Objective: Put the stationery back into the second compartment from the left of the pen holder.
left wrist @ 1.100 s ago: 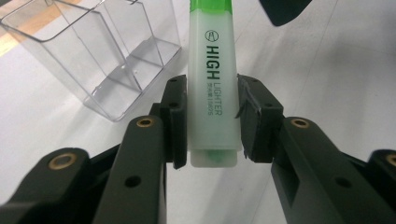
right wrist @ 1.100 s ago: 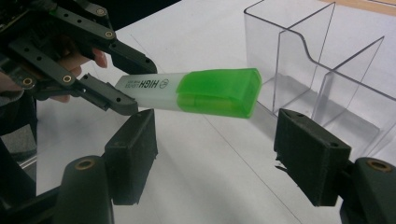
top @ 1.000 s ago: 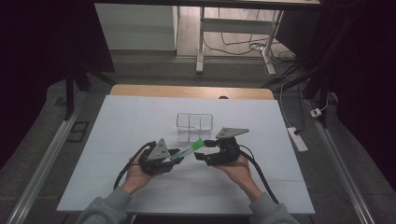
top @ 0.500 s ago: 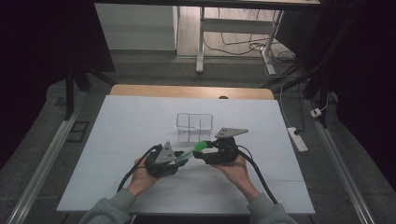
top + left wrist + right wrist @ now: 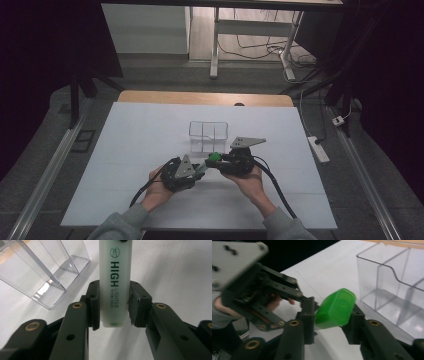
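While the highlighter [image 5: 114, 285] is clamped by its pale barrel in the left gripper [image 5: 113, 306], its green cap [image 5: 335, 308] is pinched between the jaws of the right gripper [image 5: 332, 315]. Both grippers are held just above the desk [image 5: 130, 135], near its front edge, with the pen spanning between them. The step in hand is judged to be uncapping; a straight pull apart along the pen's axis is called for next, with both grips kept firm. A clear divided organizer [image 5: 208, 135] stands just beyond the grippers; nothing is seen in its compartments.
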Tool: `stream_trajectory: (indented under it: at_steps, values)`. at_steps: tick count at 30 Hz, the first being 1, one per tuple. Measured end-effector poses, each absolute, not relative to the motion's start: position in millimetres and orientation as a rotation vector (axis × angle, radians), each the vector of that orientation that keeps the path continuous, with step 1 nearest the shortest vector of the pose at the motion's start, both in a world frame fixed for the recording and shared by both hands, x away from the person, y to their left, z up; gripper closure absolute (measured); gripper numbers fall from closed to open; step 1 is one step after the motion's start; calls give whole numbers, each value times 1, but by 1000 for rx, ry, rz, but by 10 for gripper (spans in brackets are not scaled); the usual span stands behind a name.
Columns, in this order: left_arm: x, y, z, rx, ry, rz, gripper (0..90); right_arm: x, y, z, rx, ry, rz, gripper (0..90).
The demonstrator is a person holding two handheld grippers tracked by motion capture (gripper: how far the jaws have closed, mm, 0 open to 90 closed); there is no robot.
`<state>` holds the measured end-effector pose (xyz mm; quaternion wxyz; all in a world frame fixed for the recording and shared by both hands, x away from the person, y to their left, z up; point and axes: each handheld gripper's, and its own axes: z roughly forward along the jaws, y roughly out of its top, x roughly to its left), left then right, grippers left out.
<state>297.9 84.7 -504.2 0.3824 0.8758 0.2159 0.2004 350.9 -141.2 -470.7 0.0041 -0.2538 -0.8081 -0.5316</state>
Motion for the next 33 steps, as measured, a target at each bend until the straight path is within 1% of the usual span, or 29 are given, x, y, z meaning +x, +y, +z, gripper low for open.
stream_trajectory:
  at_steps: [2,5,9,19,25,33]
  values:
    - [300,86,-504,2219,566,490,631,349,-140,-469,-767,-2561,-1671,702]
    - [304,92,-505,2198,604,448,574,347,-141,-467,-758,-2591,-1684,721]
    - [306,97,-503,2176,638,422,503,349,-147,-462,-773,-2587,-1711,727]
    - [306,111,-498,2154,677,368,385,349,-158,-452,-767,-2614,-1768,732]
    - [304,125,-494,2139,708,345,345,349,-163,-447,-766,-2632,-1787,733]
    - [298,146,-492,2127,744,337,313,348,-167,-443,-757,-2650,-1811,734]
